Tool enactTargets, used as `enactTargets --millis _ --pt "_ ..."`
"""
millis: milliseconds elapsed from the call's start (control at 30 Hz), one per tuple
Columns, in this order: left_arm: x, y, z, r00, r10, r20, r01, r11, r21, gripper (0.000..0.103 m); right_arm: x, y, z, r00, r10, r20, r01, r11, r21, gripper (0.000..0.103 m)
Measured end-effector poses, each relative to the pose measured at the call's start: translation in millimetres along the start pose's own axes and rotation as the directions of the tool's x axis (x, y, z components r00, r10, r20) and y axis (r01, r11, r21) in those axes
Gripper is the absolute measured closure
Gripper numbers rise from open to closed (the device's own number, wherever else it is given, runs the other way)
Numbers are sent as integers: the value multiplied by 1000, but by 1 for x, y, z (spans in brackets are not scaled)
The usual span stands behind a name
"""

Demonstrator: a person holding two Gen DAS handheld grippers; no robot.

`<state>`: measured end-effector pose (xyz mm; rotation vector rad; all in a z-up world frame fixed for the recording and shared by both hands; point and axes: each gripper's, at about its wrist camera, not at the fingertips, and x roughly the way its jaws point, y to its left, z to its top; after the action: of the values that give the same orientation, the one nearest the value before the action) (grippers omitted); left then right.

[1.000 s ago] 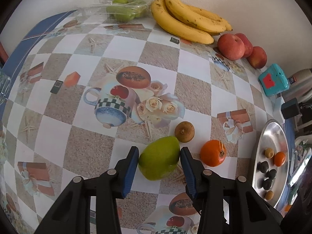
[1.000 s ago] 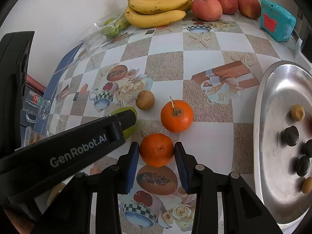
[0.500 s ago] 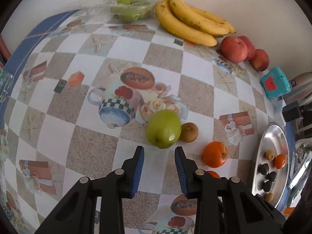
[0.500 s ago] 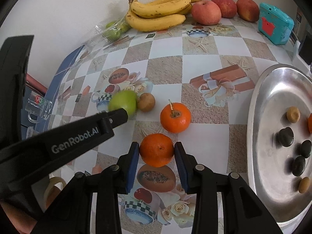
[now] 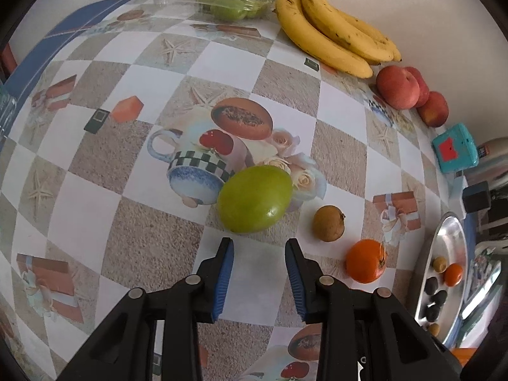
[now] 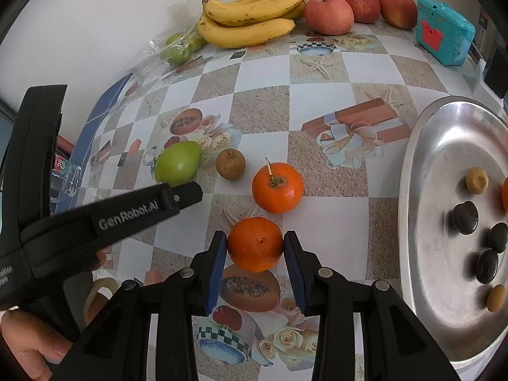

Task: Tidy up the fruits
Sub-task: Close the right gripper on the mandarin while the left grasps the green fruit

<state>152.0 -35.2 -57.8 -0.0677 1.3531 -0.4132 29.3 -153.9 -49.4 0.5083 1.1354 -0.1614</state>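
Having backed off the green mango (image 5: 255, 202) since a second ago, when its blue pads (image 5: 224, 274) were flanking the fruit; now lying free on the counter (image 5: 133, 244) just ahead of the left claw (image 5: 259, 247), whose jaws are standing spread and holding nothing. Resting on its side, long axis slanting from near-left up to far-right, blunter end toward the claw, over the printed cup-and-roses picture. Sitting just right of it, apart, a small brown fruit (image 5: 328, 223); beyond that, nearer the tray, a stemmed orange (image 5: 365, 260).

Pinching a second orange (image 6: 255, 243) in the right claw (image 6: 256, 243), pads pressed to both flanks, directly in front of the stemmed orange (image 6: 277, 187).

Lining the far wall edge: bagged green fruit (image 5: 228, 8), bananas (image 5: 333, 36), red apples (image 5: 409, 93) and a teal box (image 5: 454, 147). Hugging the right edge, a metal tray (image 6: 422, 190) carrying small dark and tan fruits. Leaving broad bare checkered cloth to the left and behind the mango.
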Motion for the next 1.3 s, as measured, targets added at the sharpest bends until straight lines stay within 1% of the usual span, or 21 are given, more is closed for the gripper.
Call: enactTargets --millis 33,67,100,167,267,333,467,600,700,767,833,933,1133,1300 --pt "0 1 1 1000 -3 0 3 1000 -4 54 0 0 0 1000 0 -1 0 1000 0 65" --pt "-1 3 2 1000 -7 0 7 1000 -8 50 1 0 0 1000 -1 -2 1 1000 2 65" --pt "-2 4 2 1000 -13 -2 13 1000 -12 42 1 -1 0 1000 -1 -3 1 1000 3 65" --pt "-4 7 4 1000 -25 -2 25 999 -25 41 1 -1 0 1000 -2 -4 2 1000 5 65" --pt "-9 10 6 1000 -18 17 18 1000 -24 40 0 -1 0 1000 -2 -1 2 1000 8 65" --pt "-10 10 10 999 -15 29 16 1000 -24 38 0 -2 0 1000 -1 -1 1 1000 11 65" --pt "-8 9 15 998 -37 47 38 999 -11 38 0 -2 -1 1000 3 -3 -3 1000 17 65" --pt "-2 4 17 998 -36 52 36 999 5 39 -2 -4 -1 1000 3 2 -3 1000 23 65" --pt "2 4 18 997 -44 63 45 999 -5 40 -3 -7 -1 1000 4 1 -4 1000 30 65" --pt "3 6 19 996 -48 80 49 999 -11 46 -3 -7 -1 1000 4 -1 -4 1000 31 65" --pt "2 8 20 994 -75 85 77 997 -15 56 -2 -7 -1 1000 4 -2 -4 1000 31 65" --pt "1 5 19 994 -67 83 67 998 -2 56 -2 -6 -1 1000 5 -2 -5 999 32 65" --pt "-2 8 18 996 -46 82 48 999 -21 56 -3 -6 -1 1000 5 3 -5 999 35 65" --pt "-18 11 18 994 -29 108 34 998 -45 56 -9 -5 0 1000 12 20 -12 999 39 65"
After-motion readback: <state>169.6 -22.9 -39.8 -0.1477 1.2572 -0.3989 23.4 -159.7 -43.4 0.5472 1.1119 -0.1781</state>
